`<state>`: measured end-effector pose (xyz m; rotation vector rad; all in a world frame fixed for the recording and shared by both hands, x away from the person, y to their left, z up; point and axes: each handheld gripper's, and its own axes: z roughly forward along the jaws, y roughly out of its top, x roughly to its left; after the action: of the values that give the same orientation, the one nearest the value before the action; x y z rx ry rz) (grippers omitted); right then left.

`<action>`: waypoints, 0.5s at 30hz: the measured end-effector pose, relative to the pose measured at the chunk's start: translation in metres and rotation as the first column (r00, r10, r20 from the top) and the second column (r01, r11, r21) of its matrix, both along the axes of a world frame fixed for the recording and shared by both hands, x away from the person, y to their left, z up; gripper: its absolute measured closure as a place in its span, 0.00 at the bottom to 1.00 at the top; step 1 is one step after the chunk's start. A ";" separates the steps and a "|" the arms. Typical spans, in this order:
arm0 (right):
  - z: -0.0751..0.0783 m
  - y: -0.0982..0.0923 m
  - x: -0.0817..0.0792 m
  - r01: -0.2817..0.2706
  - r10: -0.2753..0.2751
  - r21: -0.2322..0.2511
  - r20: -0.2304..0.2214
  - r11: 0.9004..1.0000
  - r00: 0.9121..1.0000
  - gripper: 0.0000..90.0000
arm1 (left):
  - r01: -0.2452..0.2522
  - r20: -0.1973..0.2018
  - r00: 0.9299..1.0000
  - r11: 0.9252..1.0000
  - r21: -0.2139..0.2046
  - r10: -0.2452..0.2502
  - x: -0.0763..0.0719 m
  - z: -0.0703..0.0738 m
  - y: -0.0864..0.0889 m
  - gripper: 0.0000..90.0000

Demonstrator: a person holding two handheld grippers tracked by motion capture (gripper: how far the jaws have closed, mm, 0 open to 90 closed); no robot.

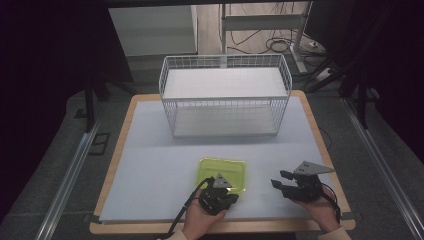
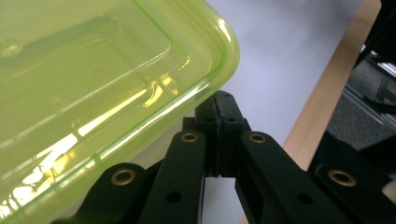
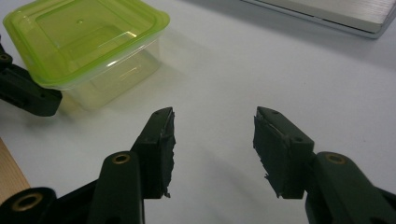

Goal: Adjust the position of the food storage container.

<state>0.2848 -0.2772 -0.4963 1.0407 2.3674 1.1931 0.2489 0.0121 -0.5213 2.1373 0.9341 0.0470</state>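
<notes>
A clear box with a lime-green lid (image 1: 222, 171) stands on the white mat near the front edge. My left gripper (image 1: 223, 186) is at the box's near side. In the left gripper view its jaws (image 2: 218, 105) are pressed together, their tip tucked right under the lid's rim (image 2: 205, 84); whether they pinch the rim is hidden. My right gripper (image 1: 278, 180) is to the right of the box, apart from it. Its jaws (image 3: 215, 140) stand open over bare mat with nothing between them. The box (image 3: 88, 42) lies to their upper left.
A white wire basket (image 1: 225, 98) stands at the back middle of the table. The mat (image 1: 150, 165) covers a wooden tabletop whose edge (image 1: 320, 145) shows on the right. Beyond the table are dark floor, metal rails and cables.
</notes>
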 end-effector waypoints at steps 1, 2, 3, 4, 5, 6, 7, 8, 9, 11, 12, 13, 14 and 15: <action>0.000 0.000 0.000 -0.001 0.001 -0.002 -0.001 1.000 1.000 0.53 | 0.004 -0.002 1.000 1.000 0.008 -0.004 0.001 0.000 -0.001 1.00; 0.000 0.001 0.000 -0.003 0.003 -0.004 -0.002 1.000 1.000 0.53 | -0.002 -0.001 1.000 1.000 -0.004 0.002 0.002 0.000 -0.002 1.00; 0.000 0.001 -0.001 -0.005 0.005 -0.004 -0.001 1.000 1.000 0.53 | -0.001 -0.003 1.000 1.000 -0.004 0.001 0.003 -0.001 -0.003 1.00; 0.000 0.002 -0.001 -0.007 0.007 -0.006 0.000 1.000 1.000 0.53 | 0.002 -0.002 1.000 1.000 -0.003 -0.002 0.003 -0.001 -0.003 1.00; 0.000 0.002 -0.001 -0.008 0.008 -0.006 0.000 1.000 1.000 0.53 | -0.002 -0.002 1.000 1.000 -0.008 0.001 0.003 -0.001 -0.004 1.00; 0.000 0.002 -0.001 -0.011 0.011 -0.009 -0.002 1.000 1.000 0.53 | -0.002 -0.001 1.000 1.000 -0.009 0.002 0.003 -0.001 -0.003 1.00; 0.000 0.003 -0.001 -0.011 0.011 -0.006 -0.003 1.000 1.000 0.53 | 0.004 0.003 1.000 1.000 -0.007 -0.004 0.002 0.000 -0.002 0.99; 0.000 0.003 -0.001 -0.012 0.012 -0.007 -0.004 1.000 1.000 0.53 | 0.001 0.008 1.000 1.000 -0.023 -0.001 0.001 0.001 -0.001 1.00; 0.000 0.003 -0.002 -0.011 0.011 -0.007 -0.004 1.000 1.000 0.53 | 0.007 0.009 1.000 0.999 -0.038 -0.007 -0.002 0.004 0.001 1.00; 0.000 0.002 -0.002 -0.009 0.009 0.004 -0.006 1.000 1.000 0.52 | 0.020 0.000 1.000 0.997 -0.074 -0.020 -0.005 0.008 0.005 1.00; 0.001 0.002 -0.002 -0.007 0.007 0.012 -0.008 1.000 1.000 0.51 | 0.025 -0.007 1.000 0.996 -0.089 -0.025 -0.007 0.010 0.007 1.00; 0.001 0.002 -0.002 -0.006 0.006 0.017 -0.011 1.000 1.000 0.50 | 0.029 -0.007 1.000 0.994 -0.103 -0.030 -0.011 0.012 0.012 1.00; 0.001 0.001 -0.002 -0.005 0.005 0.023 -0.013 1.000 1.000 0.49 | 0.031 -0.002 1.000 0.994 -0.107 -0.031 -0.014 0.014 0.016 1.00; 0.001 0.001 -0.002 -0.004 0.005 0.028 -0.016 1.000 1.000 0.47 | 0.031 0.003 1.000 0.993 -0.117 -0.030 -0.017 0.016 0.022 1.00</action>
<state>0.2830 -0.2760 -0.4948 1.0577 2.3730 1.2269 0.2320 0.0339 -0.5052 2.0427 0.8816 -0.0208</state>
